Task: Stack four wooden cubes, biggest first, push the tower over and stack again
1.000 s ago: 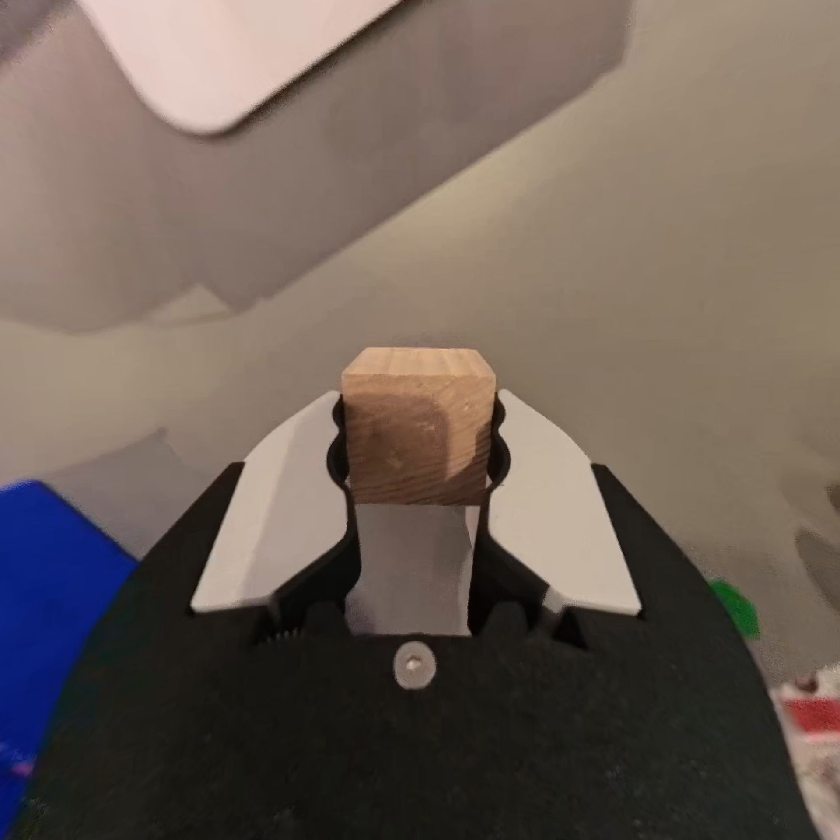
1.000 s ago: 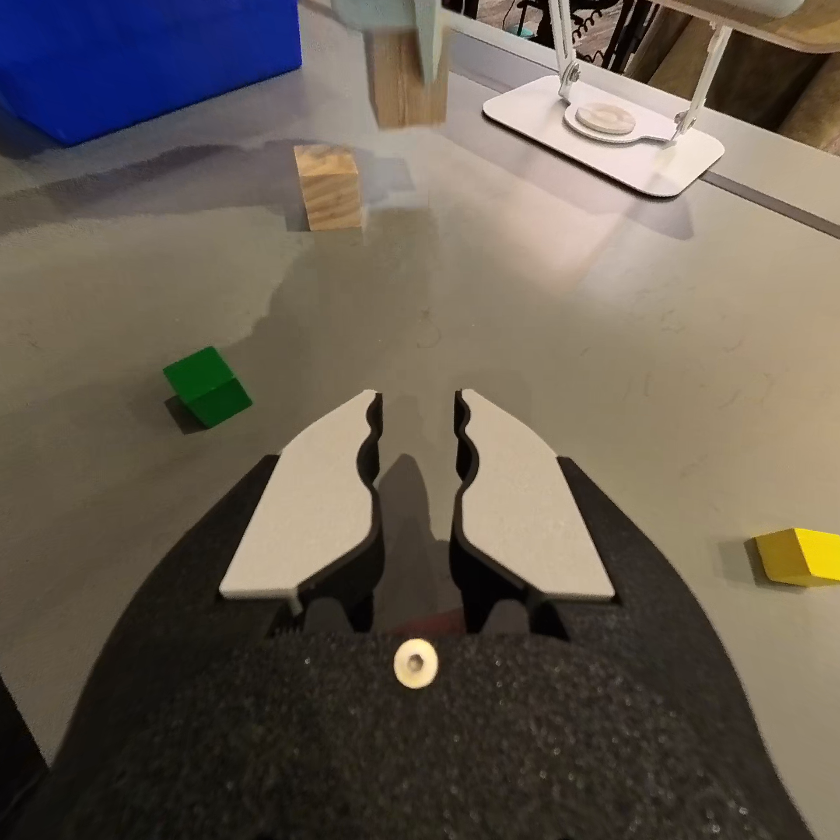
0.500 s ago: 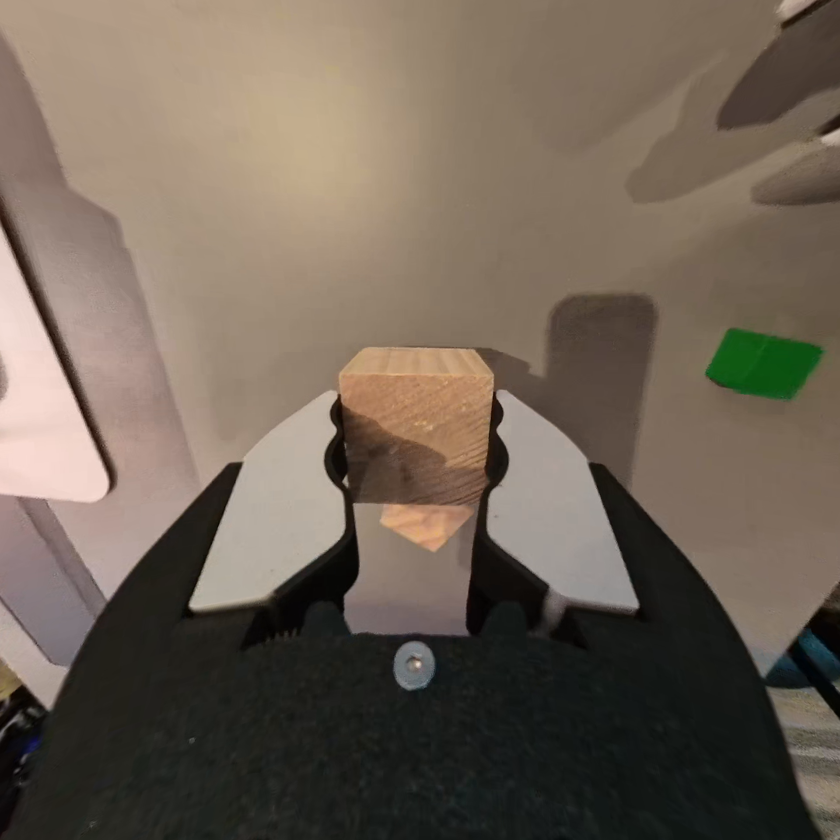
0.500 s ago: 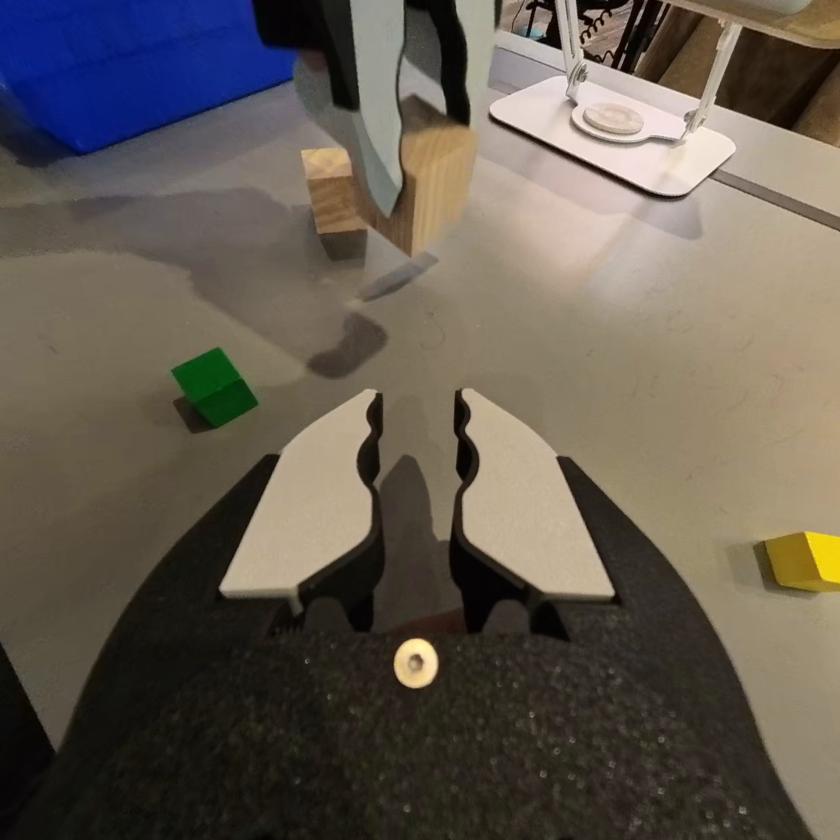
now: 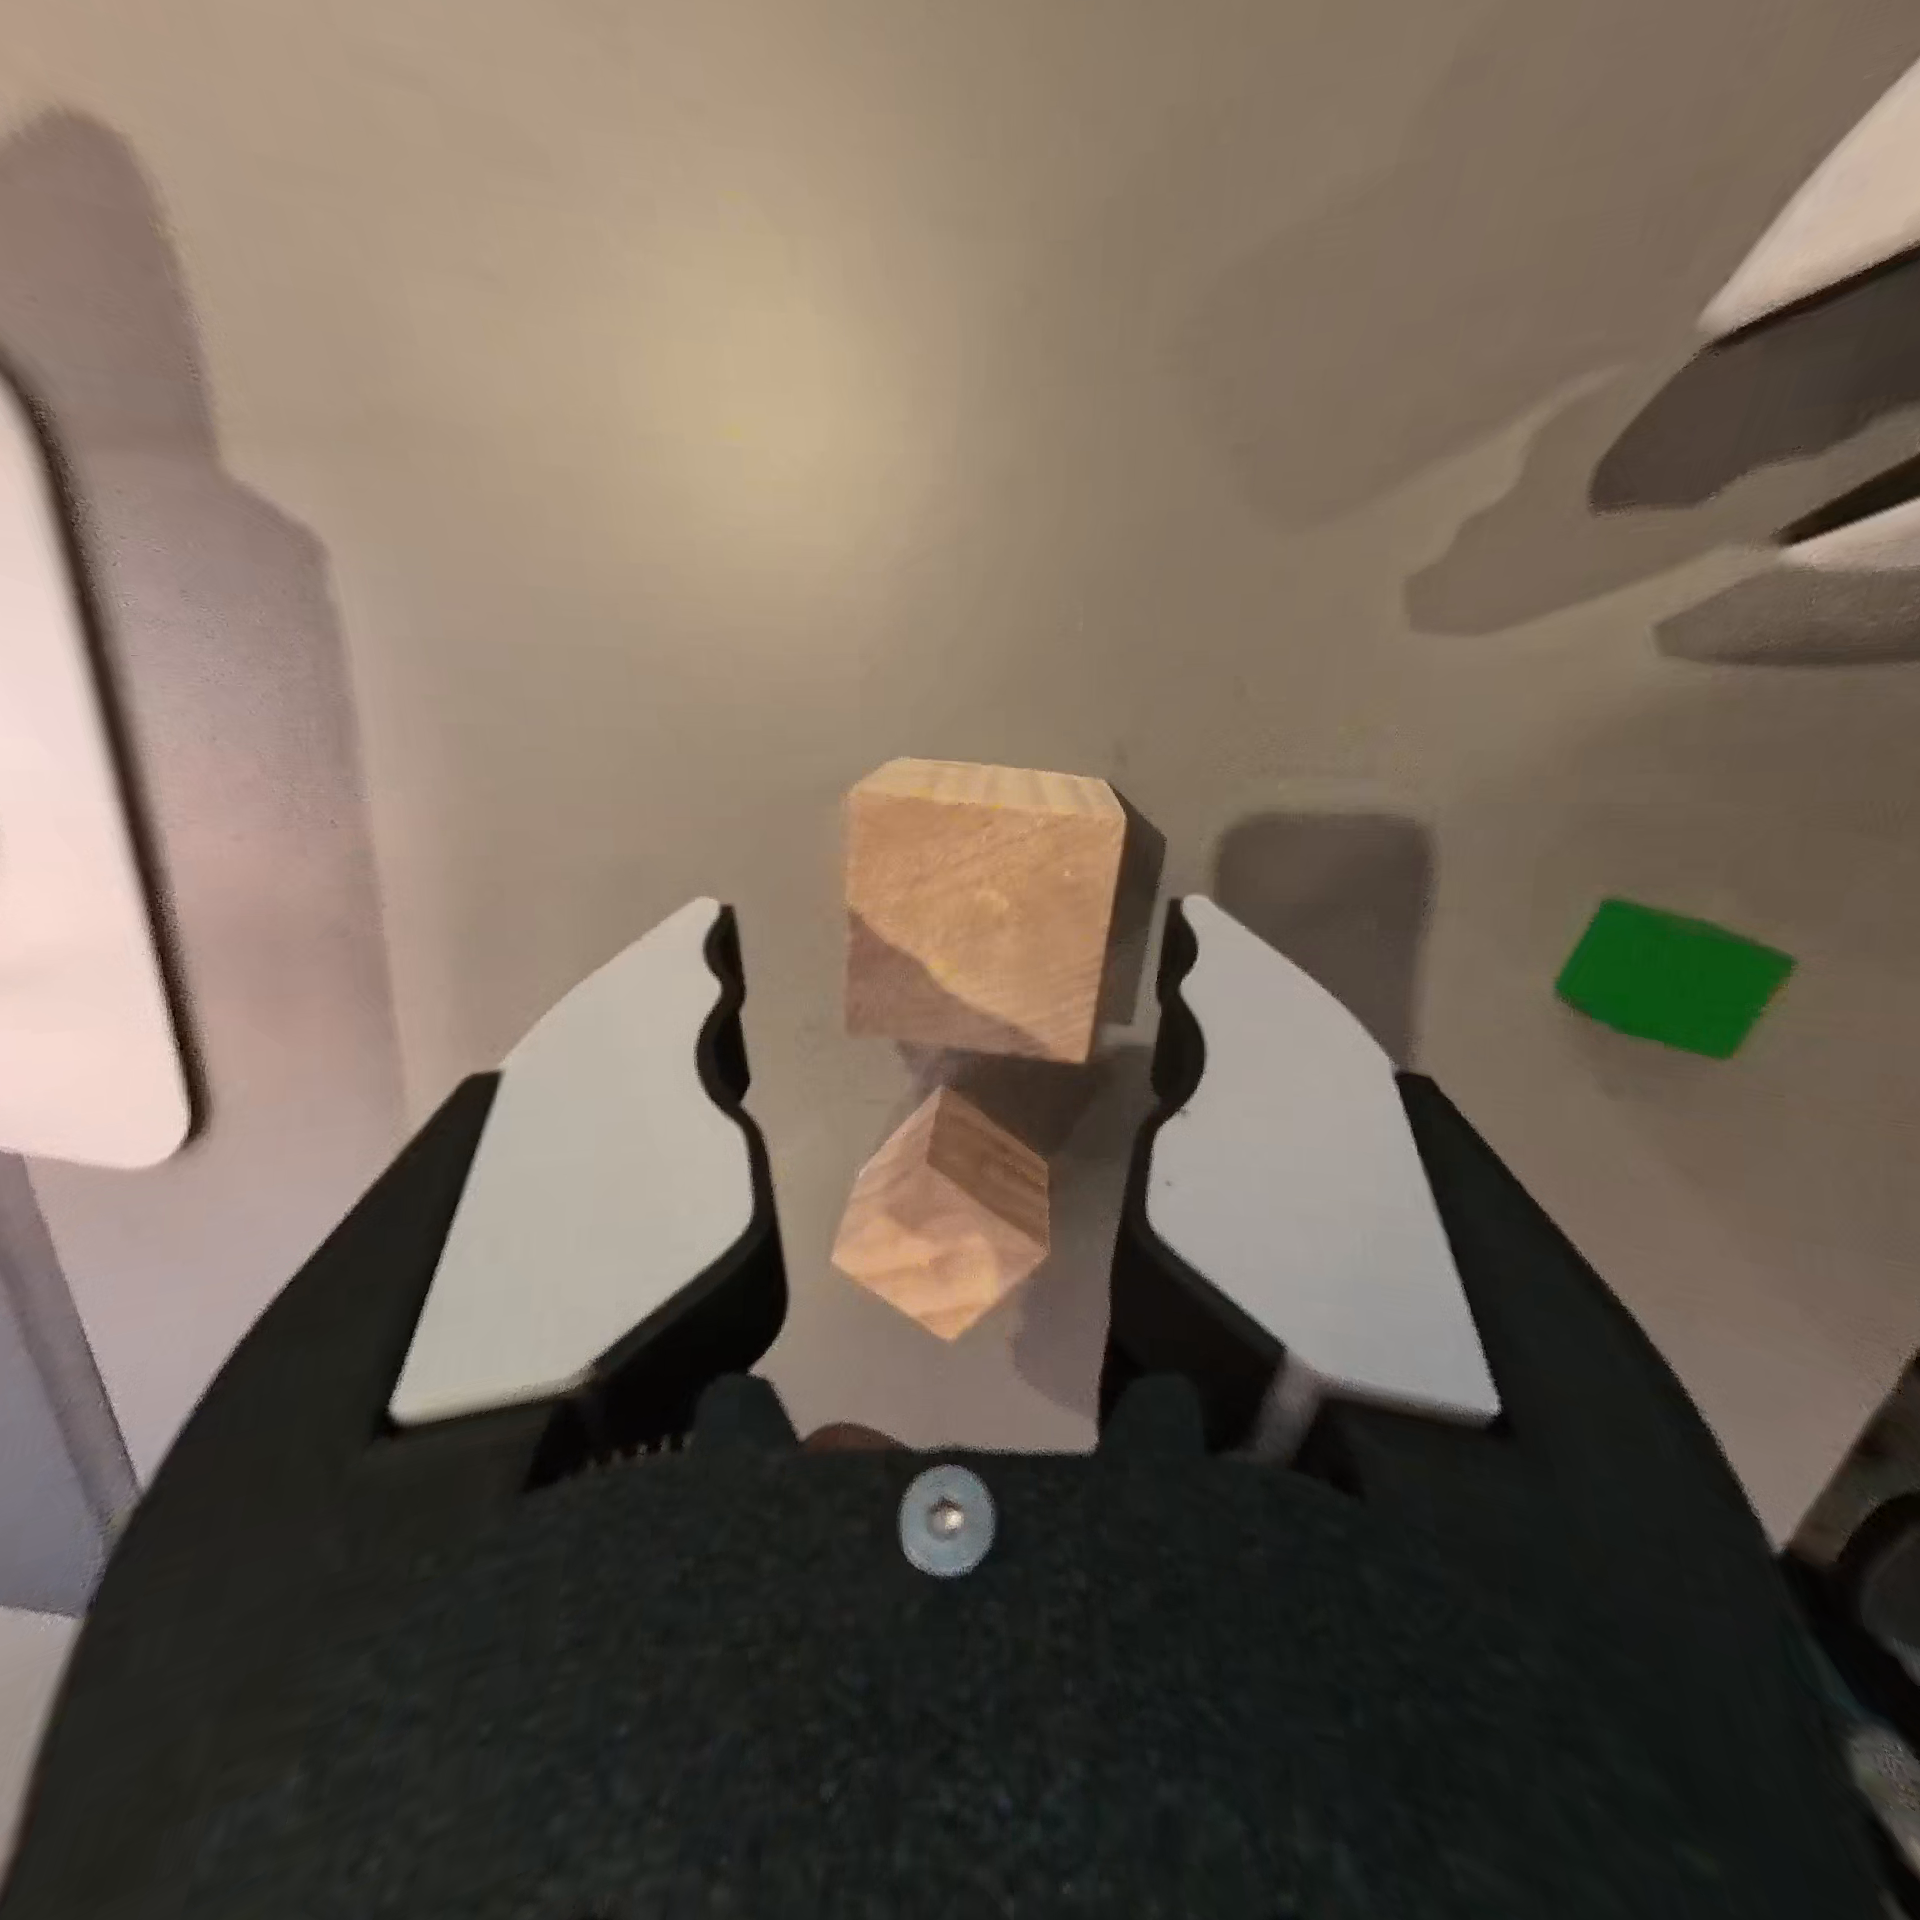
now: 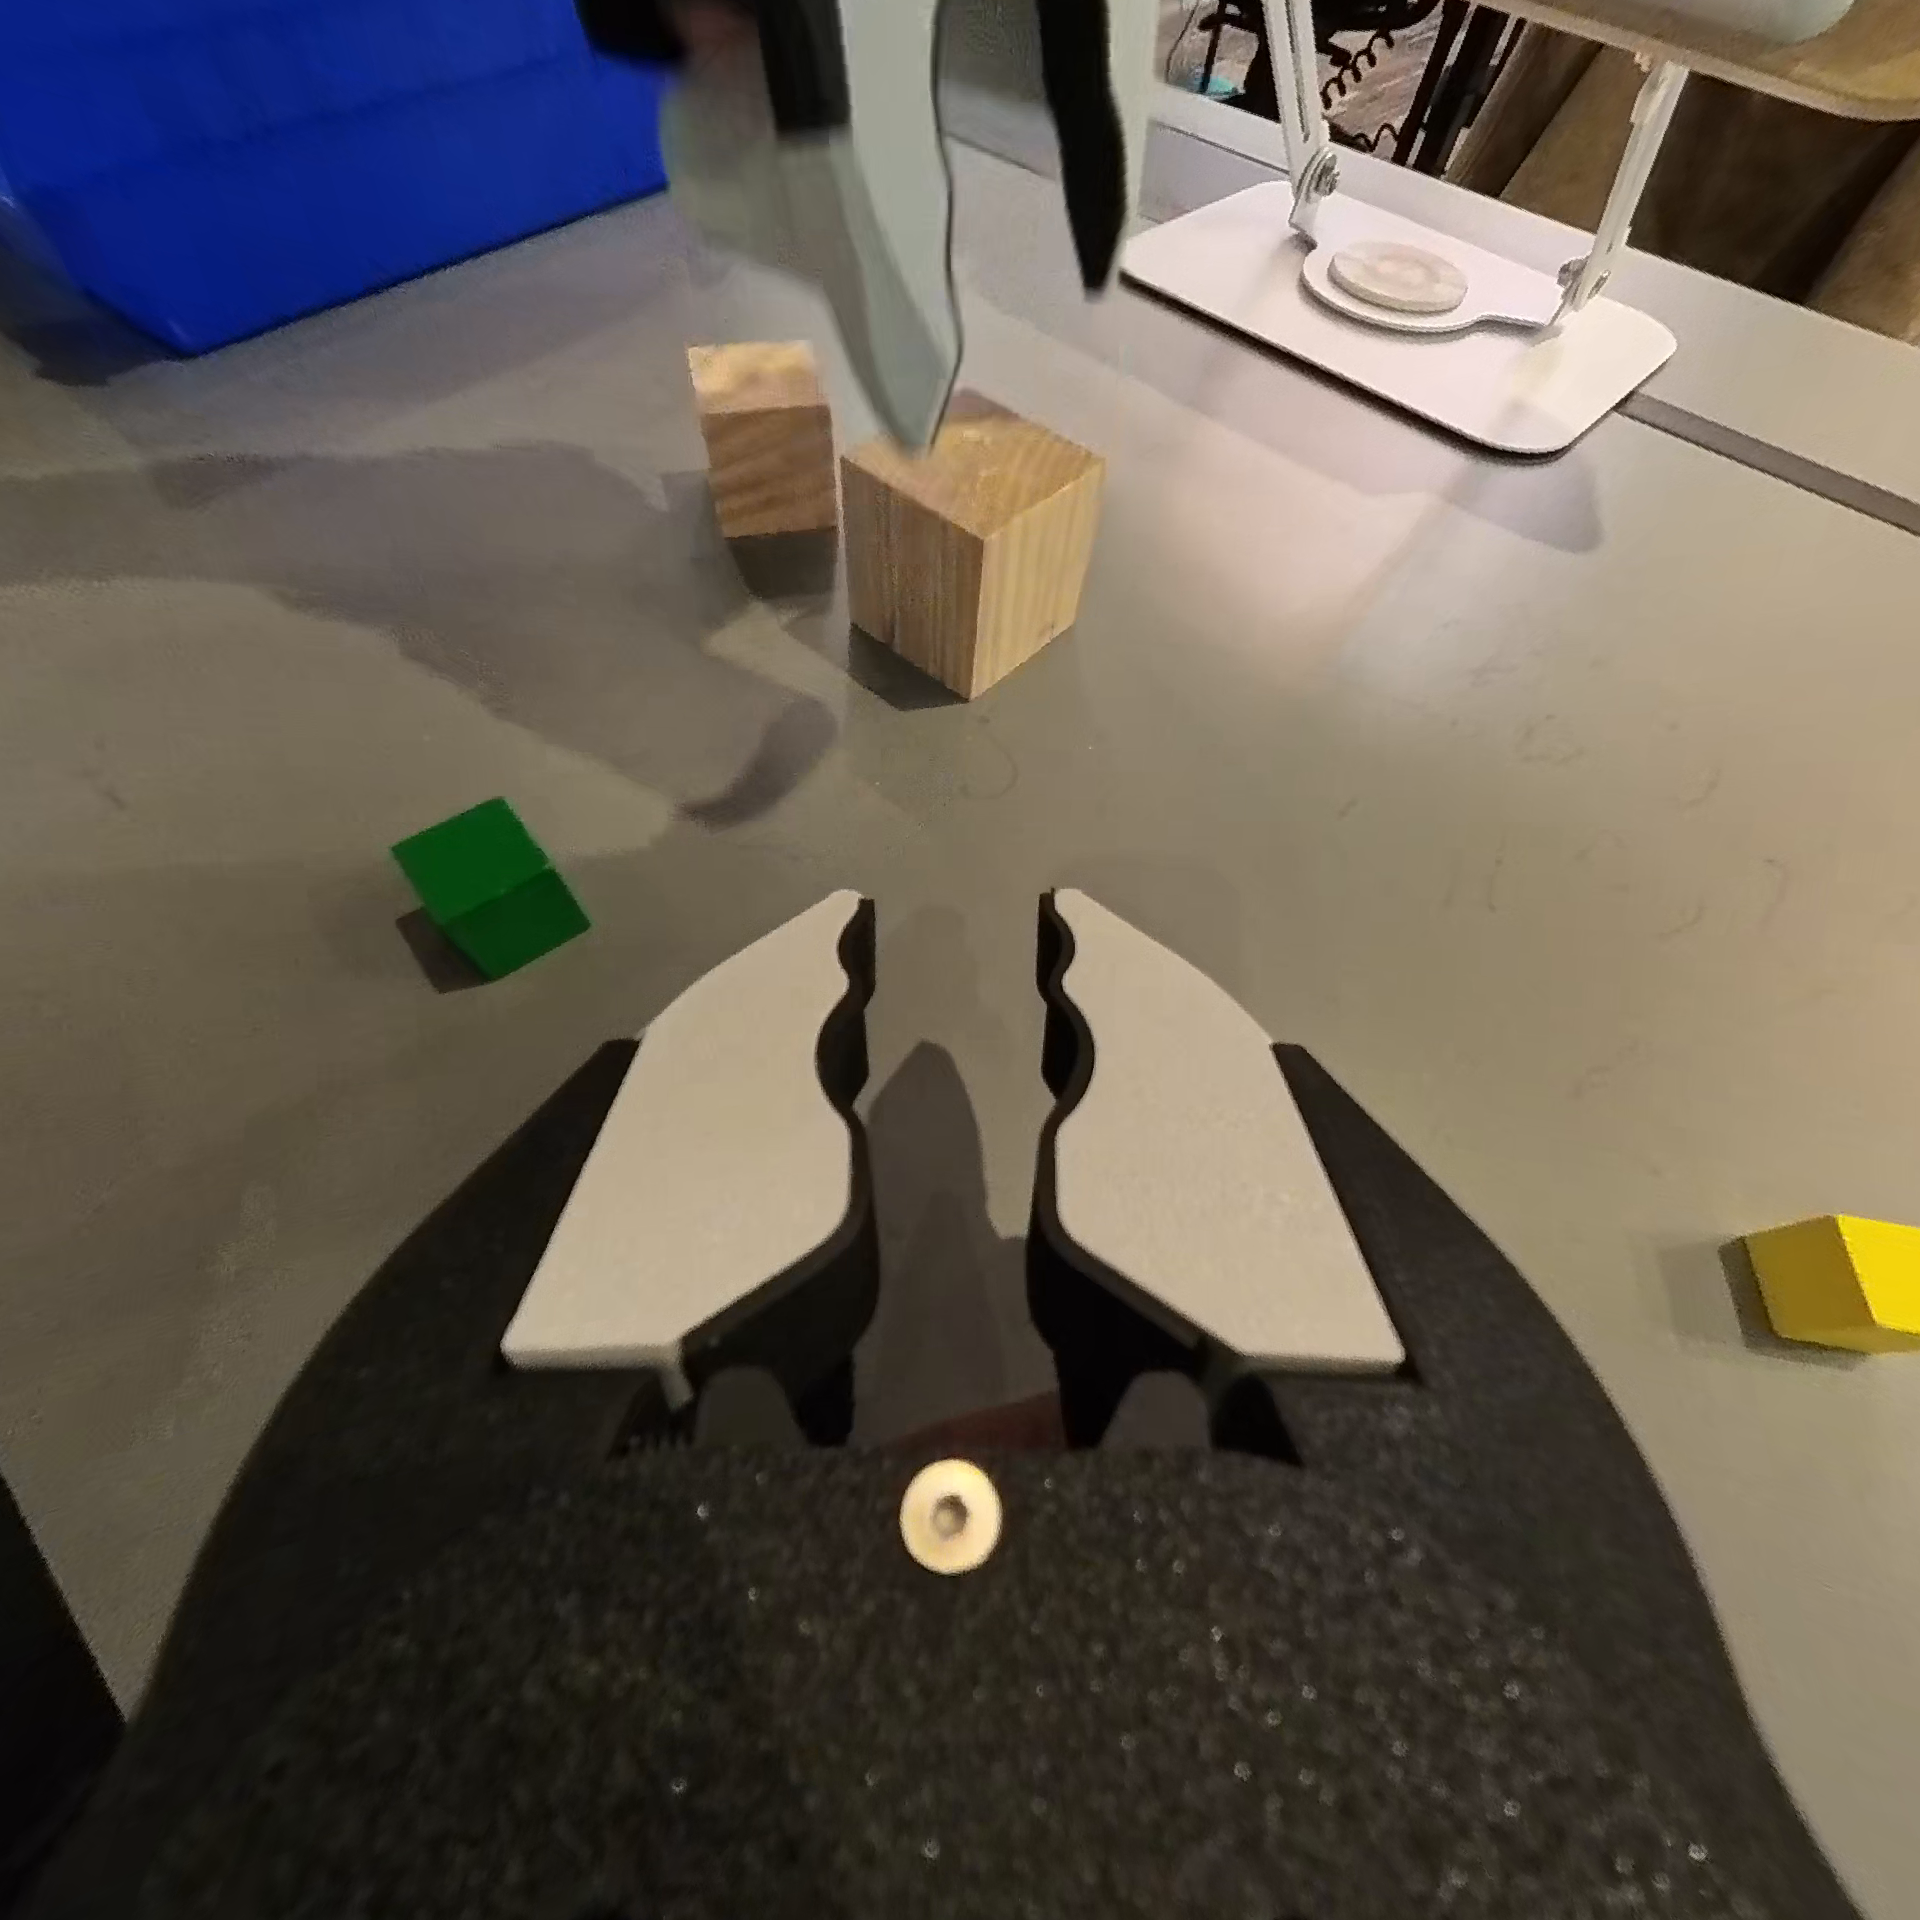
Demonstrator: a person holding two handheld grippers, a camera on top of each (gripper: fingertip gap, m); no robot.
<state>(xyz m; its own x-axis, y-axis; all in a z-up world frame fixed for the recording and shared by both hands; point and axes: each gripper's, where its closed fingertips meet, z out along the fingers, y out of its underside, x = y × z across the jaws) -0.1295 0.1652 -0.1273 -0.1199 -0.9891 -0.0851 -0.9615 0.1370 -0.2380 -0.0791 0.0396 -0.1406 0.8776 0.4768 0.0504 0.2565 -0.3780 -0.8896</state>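
Observation:
The big wooden cube (image 5: 982, 925) stands on the grey table, also in the right wrist view (image 6: 966, 561). A smaller wooden cube (image 5: 940, 1221) stands just beside it, to its left and a little farther in the right wrist view (image 6: 769, 447). My left gripper (image 5: 948, 909) is open, its jaws wide on either side of the big cube and clear of it; in the right wrist view it (image 6: 1006, 358) hangs point-down over the cube's top. My right gripper (image 6: 956, 914) is empty with a narrow gap between its jaws, low over the table in front of the cubes.
A green cube (image 6: 488, 894) lies left of my right gripper and a yellow cube (image 6: 1839, 1299) at the far right. A blue bin (image 6: 312, 156) stands at the back left. A white stand base (image 6: 1403, 301) sits at the back right.
My left gripper came down with the big cube, set it on the table beside the smaller cube and opened, letting it go. My right gripper stayed put.

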